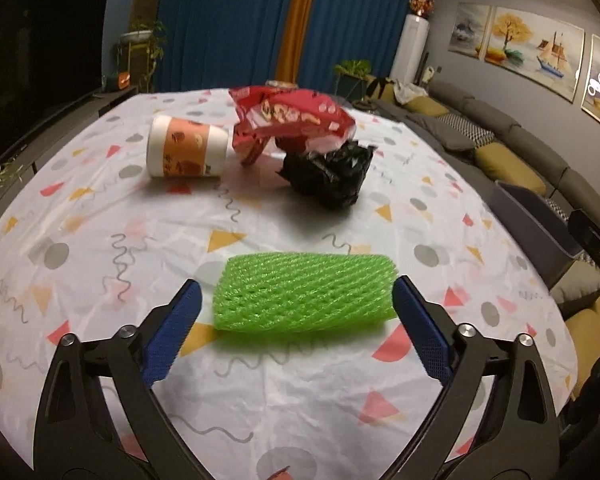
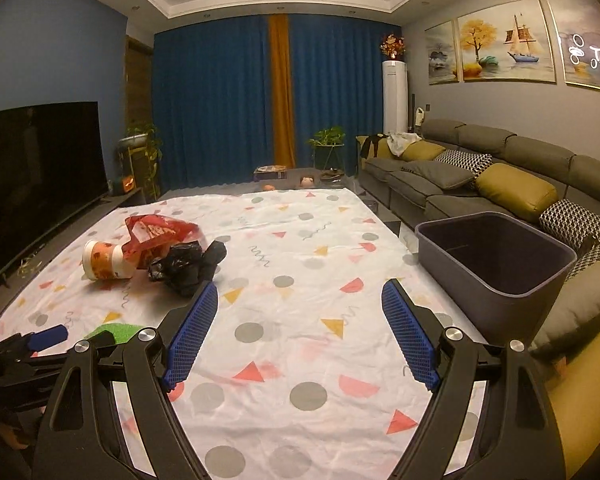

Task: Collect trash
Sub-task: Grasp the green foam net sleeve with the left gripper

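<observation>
A green foam net [image 1: 304, 292] lies on the patterned tablecloth [image 1: 100, 208], between the blue pads of my left gripper [image 1: 296, 292]; the jaws stand wide on either side and no pad presses on it. Farther back lie a paper cup [image 1: 186, 148] on its side, a red snack wrapper [image 1: 288, 118] and a crumpled black bag [image 1: 328, 172]. My right gripper [image 2: 300, 294] is open over bare cloth, nothing between its fingers. In the right wrist view the cup [image 2: 104, 262], wrapper [image 2: 160, 236], black bag [image 2: 188, 264] and green net [image 2: 116, 330] sit at the left.
A dark grey bin [image 2: 496, 272] stands off the table's right edge, in front of a grey sofa [image 2: 500, 176] with cushions. A television [image 2: 40, 168] lines the left wall. Blue curtains [image 2: 220, 100] and plants are at the back.
</observation>
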Tool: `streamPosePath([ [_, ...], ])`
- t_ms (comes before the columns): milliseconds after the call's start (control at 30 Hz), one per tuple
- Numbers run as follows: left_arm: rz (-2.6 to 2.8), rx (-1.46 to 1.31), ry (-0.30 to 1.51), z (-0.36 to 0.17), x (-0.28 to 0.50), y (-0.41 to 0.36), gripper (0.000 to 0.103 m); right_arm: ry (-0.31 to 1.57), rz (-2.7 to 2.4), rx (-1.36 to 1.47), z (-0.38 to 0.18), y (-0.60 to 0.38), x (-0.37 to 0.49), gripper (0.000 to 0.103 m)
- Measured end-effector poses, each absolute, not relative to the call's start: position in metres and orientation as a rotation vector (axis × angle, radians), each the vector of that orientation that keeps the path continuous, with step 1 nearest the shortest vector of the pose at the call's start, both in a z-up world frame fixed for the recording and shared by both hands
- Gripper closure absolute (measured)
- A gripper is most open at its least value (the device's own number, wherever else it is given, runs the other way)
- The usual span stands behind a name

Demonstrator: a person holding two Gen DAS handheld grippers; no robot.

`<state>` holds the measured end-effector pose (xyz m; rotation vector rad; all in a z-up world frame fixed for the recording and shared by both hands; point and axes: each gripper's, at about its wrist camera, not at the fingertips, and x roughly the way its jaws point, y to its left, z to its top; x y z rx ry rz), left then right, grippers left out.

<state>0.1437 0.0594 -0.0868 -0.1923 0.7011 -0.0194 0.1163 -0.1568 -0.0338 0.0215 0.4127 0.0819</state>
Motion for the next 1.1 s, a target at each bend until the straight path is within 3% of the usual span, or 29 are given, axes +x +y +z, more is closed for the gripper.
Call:
streamPosePath([
  [333, -0.049, -0.208, 0.822, -0.107, 0.168, 0.059, 0.043, 0.445, 0.115, 0.009, -0.043, -0.144, 0.128, 0.021],
  [400, -0.043, -0.200, 0.825, -0.107, 0.170, 0.058, 0.053, 0.450, 0.122, 0.008, -0.044, -0.142, 0.130, 0.021],
  [533, -0.036, -0.197, 0.833, -0.108, 0.172, 0.060, 0.084, 0.462, 0.132, 0.004, -0.047, -0.136, 0.135, 0.021],
  [600, -0.046, -0.203, 0.834, -0.109, 0.173, 0.061, 0.090, 0.468, 0.136, 0.002, -0.048, -0.134, 0.137, 0.021],
  [667, -0.056, -0.212, 0.830, -0.109, 0.173, 0.061, 0.103, 0.476, 0.142, -0.001, -0.050, -0.131, 0.139, 0.021],
  [1067, -0.103, -0.242, 0.755, -0.095, 0.163, 0.071, 0.103, 0.500, 0.152, -0.001, -0.056, -0.127, 0.144, 0.021],
  [1100, -0.101, -0.250, 0.758, -0.095, 0.163, 0.072, 0.099, 0.502, 0.150, 0.001, -0.057, -0.127, 0.144, 0.021],
])
